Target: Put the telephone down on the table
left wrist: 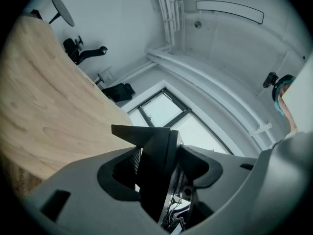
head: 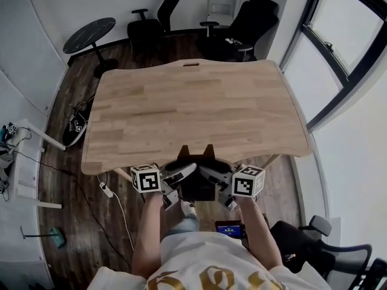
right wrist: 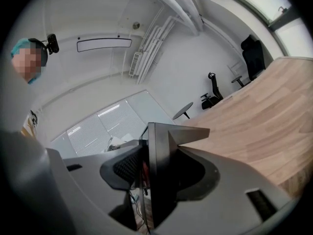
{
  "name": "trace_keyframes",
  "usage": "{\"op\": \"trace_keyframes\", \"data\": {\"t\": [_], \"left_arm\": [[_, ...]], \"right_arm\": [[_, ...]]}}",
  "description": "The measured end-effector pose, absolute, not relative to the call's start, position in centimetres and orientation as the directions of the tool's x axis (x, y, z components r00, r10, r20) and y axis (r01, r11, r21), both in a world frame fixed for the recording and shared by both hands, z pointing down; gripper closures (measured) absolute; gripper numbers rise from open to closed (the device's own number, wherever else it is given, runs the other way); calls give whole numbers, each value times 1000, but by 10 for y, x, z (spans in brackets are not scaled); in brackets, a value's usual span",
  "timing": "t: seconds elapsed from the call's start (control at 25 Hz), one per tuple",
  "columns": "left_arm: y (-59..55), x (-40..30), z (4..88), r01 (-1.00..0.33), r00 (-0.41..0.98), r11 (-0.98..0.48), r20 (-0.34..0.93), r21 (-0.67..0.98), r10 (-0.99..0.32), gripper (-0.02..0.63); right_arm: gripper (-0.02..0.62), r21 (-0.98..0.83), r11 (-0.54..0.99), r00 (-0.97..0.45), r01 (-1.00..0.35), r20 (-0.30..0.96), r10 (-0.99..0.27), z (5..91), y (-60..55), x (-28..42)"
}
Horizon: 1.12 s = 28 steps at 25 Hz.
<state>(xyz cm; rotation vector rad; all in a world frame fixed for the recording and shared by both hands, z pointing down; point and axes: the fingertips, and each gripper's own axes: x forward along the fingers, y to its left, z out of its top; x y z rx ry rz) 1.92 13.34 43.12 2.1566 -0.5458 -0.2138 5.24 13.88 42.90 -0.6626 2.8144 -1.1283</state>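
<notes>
Your left gripper (head: 177, 175) has its fingers (left wrist: 198, 166) clamped on one side of the black telephone (head: 198, 185). The fingers (right wrist: 128, 166) of your right gripper (head: 214, 175) pinch the opposite side. Both grippers point inward toward each other, roughly level, with your forearms close together in front of your body. The telephone is held in the air at the near edge of the table (head: 193, 104). Its two pointed corners aim away from you toward the tabletop. Its long axis is hard to judge.
</notes>
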Motion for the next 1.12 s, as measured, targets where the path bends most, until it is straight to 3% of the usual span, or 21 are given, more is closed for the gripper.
{"op": "trace_keyframes", "data": {"t": [0.56,1.12], "left_arm": [[-26,-40,464,-279,908,-482,64,831,-415,371],[-67,-55,461,-241,922,-512,29,825,-386,370]], "right_arm": [[400,-710,582,-898,-396,169,-405,463,-19,-8],[400,-692,570,-874,-443,193,-445,459,-59,-22]]}}
